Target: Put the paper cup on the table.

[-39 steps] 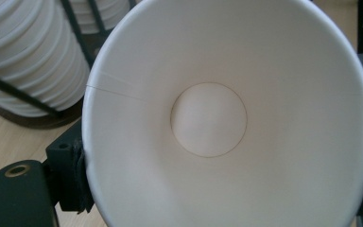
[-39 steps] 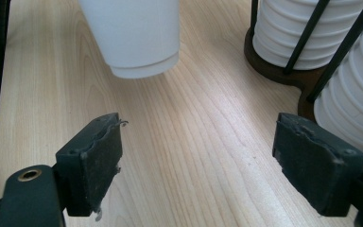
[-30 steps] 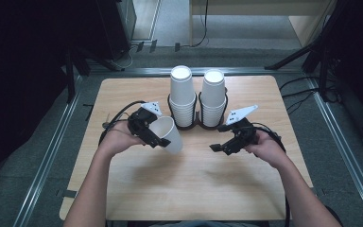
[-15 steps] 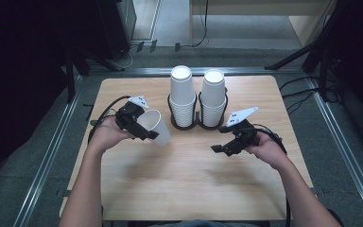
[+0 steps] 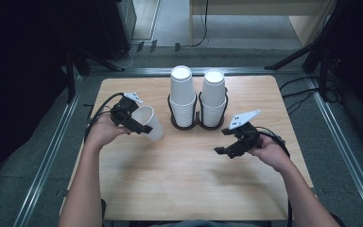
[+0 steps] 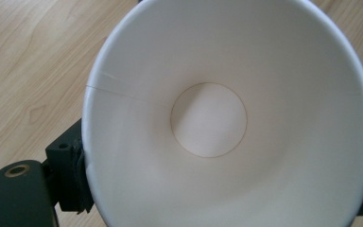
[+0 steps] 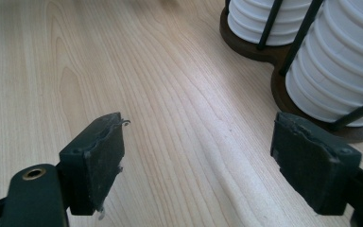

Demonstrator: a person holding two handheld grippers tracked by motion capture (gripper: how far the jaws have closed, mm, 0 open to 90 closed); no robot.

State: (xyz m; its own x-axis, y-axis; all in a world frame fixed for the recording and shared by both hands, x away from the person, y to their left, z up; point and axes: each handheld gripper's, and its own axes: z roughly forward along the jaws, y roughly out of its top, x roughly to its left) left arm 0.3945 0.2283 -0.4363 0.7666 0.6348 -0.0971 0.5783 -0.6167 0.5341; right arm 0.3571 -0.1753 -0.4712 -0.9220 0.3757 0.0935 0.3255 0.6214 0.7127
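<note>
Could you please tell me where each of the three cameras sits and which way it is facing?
High view: above the person's side, looking forward and down on the table; forearms, hands, both tools.
Left gripper view: on the left tool, looking into the paper cup it holds; its fingers show.
Right gripper view: on the open right tool, facing the cup stacks.
Shared: high and right views show the stacks.

On the light wooden table (image 5: 179,189), the dark two-ring wire cup holder (image 5: 197,124) stands at the middle of the far half, with two stacks of white paper cups (image 5: 183,97) in it, side by side. Left of the holder is a single white paper cup (image 5: 149,122), between the jaws of the left gripper (image 5: 134,124). The right gripper (image 5: 236,142) is to the right of the holder and nearer the person, above the table.
</note>
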